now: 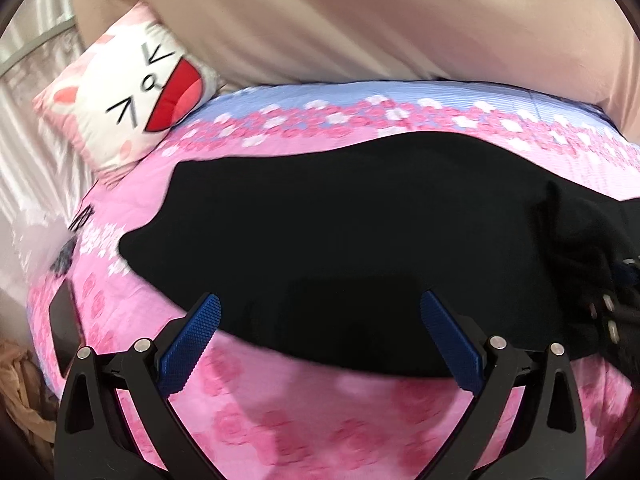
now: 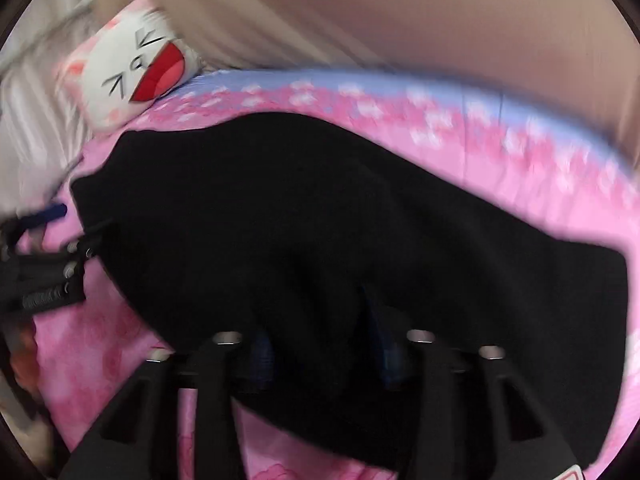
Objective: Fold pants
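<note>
Bed cover (image 1: 304,412), pink floral with a blue band, spreads beneath and ahead of both tools. Black pants (image 1: 340,248) lie flat on it, just ahead of the left gripper (image 1: 320,340), whose jaws stand spread and empty over the near edge. Right gripper (image 2: 320,344) sits low against the cloth; frame blurred, blue pads half lost in black, so its grip cannot be told.

Judgement: a fold is in hand. Best to take the near edge at two spaced points, lift evenly, carry across, keep hems matched.

Cat-face pillow (image 1: 132,92) far ahead-left. No legible writing or brand anywhere.
</note>
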### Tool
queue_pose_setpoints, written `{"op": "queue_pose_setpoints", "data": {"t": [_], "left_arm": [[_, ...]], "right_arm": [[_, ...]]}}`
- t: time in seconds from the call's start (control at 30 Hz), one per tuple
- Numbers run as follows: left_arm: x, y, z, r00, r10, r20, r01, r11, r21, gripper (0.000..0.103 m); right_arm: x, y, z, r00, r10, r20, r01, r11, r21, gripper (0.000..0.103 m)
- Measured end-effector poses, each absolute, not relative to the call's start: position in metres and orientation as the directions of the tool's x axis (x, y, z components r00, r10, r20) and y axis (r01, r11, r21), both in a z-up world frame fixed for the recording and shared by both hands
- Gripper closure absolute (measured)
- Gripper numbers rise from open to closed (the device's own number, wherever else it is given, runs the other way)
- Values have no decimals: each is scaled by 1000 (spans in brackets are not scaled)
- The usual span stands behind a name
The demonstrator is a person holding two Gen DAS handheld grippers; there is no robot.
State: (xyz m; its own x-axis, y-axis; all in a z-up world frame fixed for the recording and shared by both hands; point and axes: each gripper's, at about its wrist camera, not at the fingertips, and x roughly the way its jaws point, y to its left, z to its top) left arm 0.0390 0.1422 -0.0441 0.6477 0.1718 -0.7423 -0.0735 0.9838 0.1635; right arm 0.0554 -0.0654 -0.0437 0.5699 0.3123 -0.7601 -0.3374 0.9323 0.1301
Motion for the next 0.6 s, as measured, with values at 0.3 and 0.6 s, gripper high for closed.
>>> {"op": "queue_pose_setpoints", "data": {"t": [0.3,0.6], "left_arm": [[47,175,-48,649,101,-754,-68,995,75,5],[51,161,-49,657,53,-752,-10,998,62,5]], "right_arm": [[40,-142,-8,630,235,-740,-92,969,229,59],[63,-59,-52,546,250,-800,-237,962,139,70]]}}
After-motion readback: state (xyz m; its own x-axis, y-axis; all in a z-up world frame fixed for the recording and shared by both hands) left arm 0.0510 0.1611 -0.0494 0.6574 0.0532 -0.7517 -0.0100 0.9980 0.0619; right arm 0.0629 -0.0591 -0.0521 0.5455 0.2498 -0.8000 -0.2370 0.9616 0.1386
